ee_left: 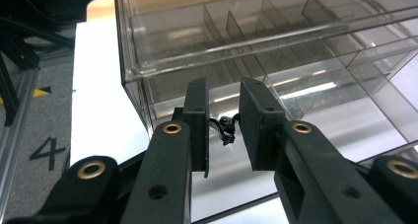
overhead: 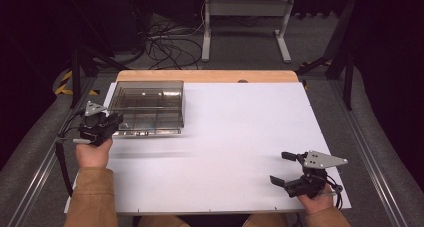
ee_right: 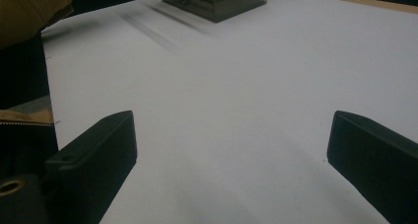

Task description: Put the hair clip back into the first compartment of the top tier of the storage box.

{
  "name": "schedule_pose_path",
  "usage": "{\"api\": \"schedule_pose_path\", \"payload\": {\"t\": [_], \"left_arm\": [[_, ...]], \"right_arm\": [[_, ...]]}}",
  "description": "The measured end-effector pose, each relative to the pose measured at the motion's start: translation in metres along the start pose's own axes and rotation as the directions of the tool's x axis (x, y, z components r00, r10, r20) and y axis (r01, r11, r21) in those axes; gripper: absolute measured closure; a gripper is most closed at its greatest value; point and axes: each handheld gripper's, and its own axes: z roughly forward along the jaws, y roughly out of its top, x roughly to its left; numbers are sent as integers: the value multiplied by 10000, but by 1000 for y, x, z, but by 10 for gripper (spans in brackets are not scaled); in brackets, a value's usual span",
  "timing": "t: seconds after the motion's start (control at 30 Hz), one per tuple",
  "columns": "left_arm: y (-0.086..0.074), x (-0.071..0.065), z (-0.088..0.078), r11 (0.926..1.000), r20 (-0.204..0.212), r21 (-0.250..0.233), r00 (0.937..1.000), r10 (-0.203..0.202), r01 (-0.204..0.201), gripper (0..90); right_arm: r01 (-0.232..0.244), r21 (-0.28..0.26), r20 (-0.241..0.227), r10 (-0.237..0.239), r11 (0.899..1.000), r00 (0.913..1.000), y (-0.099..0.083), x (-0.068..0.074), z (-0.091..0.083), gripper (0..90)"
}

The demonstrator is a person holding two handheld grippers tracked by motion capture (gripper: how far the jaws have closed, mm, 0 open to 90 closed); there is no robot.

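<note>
A clear, smoke-tinted plastic organiser box (overhead: 147, 107) sat at the far left of the white tabletop (overhead: 240, 132), close to the pale wooden strip (overhead: 207, 76) along its far edge. The box was rectangular, hard and glossy, with thin upright dividers splitting its inside into small compartments; light streaked across its smooth walls, and the white surface showed through them. In the left gripper view a stepped ledge ran along its near wall, and a small black latch-like piece (ee_left: 225, 129) sat at that wall's lower edge.

The left tongs (overhead: 114, 122), matte black with brass-coloured rivets and flat rectangular pads, were drawn in to their narrowest, a slim gap left between the pads. They sat right at the box's near left corner, and the little black piece lay in that gap; whether the pads pressed on it could not be told.

The right tongs (overhead: 281, 167), carrying a grey three-cornered plate, were low over the bare tabletop at the near right, well apart from the box, spread wide with nothing between them. Tan sleeves (overhead: 92, 197) covered both forearms.
</note>
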Motion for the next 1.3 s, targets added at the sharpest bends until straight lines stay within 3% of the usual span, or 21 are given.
{"api": "schedule_pose_path", "payload": {"t": [0.6,0.93,1.1,1.3], "left_arm": [[-2,0,6,9985,104,530,9999,-117,111,746],[-2,-1,6,9988,96,480,9999,-105,100,737],[-2,-2,6,9990,103,444,9999,-56,52,692],[2,-4,-2,10000,196,77,9998,13,-14,659]], "right_arm": [[9,15,-23,-9,10000,10000,0,0,-1,53],[17,4,-43,-17,10000,10000,0,0,0,53],[17,-1,-55,-17,10000,10000,0,0,0,53],[9,-5,-58,-10,10000,10000,0,0,0,53]]}}
